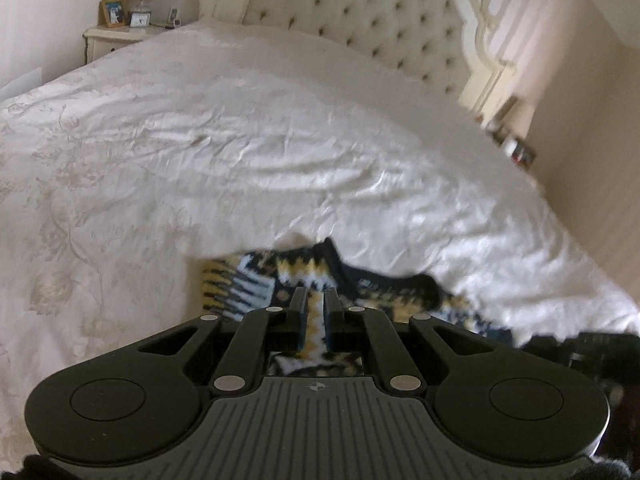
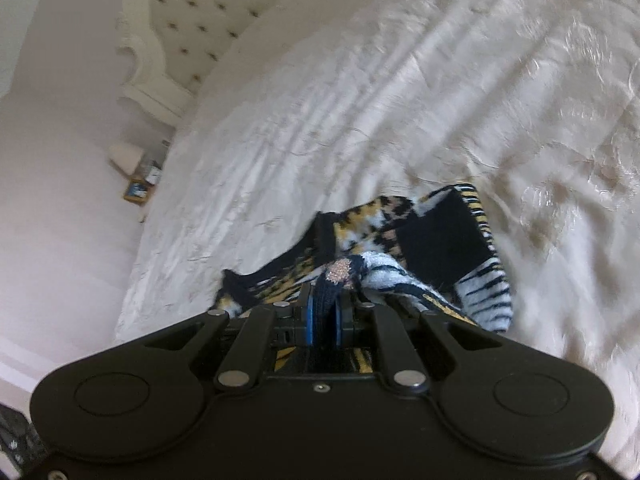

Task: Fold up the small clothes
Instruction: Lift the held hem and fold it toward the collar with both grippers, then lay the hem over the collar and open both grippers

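A small knitted garment (image 1: 316, 276) in black, yellow and white hangs over the white bed. My left gripper (image 1: 315, 300) is shut on its patterned edge, and cloth shows between the two fingers. In the right wrist view the same garment (image 2: 436, 236) drapes ahead and to the right. My right gripper (image 2: 325, 300) is shut on a dark blue fold of it, bunched between the blue pads (image 2: 308, 320). The part of the garment below both grippers is hidden by their bodies. Both views are blurred.
A white embroidered bedspread (image 1: 200, 152) covers the bed. A tufted headboard (image 1: 360, 12) stands at the back. A nightstand (image 1: 112, 38) with a lamp, a photo frame and a clock is at the far left. Another nightstand (image 1: 516, 144) with small items stands at the right.
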### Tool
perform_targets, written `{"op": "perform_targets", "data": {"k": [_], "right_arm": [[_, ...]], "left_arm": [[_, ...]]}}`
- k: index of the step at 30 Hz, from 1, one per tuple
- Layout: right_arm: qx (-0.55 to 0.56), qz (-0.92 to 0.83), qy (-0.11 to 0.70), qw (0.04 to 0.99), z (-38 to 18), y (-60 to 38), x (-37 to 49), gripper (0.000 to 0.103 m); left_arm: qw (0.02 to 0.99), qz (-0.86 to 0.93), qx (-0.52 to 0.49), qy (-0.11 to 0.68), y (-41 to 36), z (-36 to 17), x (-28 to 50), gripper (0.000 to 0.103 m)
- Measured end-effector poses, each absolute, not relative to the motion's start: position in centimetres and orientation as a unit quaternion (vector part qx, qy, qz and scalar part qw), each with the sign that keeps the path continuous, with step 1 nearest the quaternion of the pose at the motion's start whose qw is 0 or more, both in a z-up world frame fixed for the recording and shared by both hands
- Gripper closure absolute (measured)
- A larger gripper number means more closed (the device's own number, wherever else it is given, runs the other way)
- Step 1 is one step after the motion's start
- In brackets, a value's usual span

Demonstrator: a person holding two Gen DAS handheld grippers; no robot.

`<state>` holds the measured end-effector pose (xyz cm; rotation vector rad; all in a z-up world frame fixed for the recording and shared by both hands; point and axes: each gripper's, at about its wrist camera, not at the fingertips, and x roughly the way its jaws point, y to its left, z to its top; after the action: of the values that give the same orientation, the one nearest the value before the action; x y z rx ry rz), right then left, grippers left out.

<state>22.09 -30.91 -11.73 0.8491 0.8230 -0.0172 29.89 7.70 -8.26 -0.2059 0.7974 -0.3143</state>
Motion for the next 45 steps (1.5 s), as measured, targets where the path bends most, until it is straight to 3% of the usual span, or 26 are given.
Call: {"op": "perform_targets", "data": {"k": [7,17,20,27,35,41,44,45], "right_arm": [[0.413,-0.025,0.425,0.805,-15.0,-32.5,24.5,0.084],[0.428,-0.04,0.434,0.792,-16.3,-32.8,25.0,0.083],[0.429,-0.043,0.436,0.79,-16.4,-32.8,25.3,0.082],[0.431,-0.048,0.449,0.781,-16.8,-33.2,26.4,0.078],[0.443,-0.051,0.453,0.772,-17.4,-33.7,27.7,0.076],[0.453,-0.046,0.428,0.78,-16.7,-34.0,27.6,0.056],[0.464,-0.059,0.414,0.781,-16.4,-34.4,27.1,0.041],[0.467,-0.065,0.404,0.784,-16.1,-34.6,26.8,0.04]], "left_arm": [[0.88,-0.158,0.027,0.447,6.4,-11.6,29.7,0.094],[0.814,-0.241,0.081,0.523,3.5,-15.8,30.8,0.094],[0.809,-0.264,0.067,0.52,2.5,-16.2,32.2,0.094],[0.829,-0.233,-0.071,0.503,3.8,-15.9,37.8,0.094],[0.844,-0.182,-0.087,0.497,4.8,-16.4,41.7,0.094],[0.841,-0.199,-0.055,0.5,5.5,-16.1,40.6,0.092],[0.834,-0.225,-0.017,0.504,5.0,-16.3,39.5,0.066],[0.831,-0.232,-0.01,0.505,4.9,-16.4,39.2,0.065]]}}
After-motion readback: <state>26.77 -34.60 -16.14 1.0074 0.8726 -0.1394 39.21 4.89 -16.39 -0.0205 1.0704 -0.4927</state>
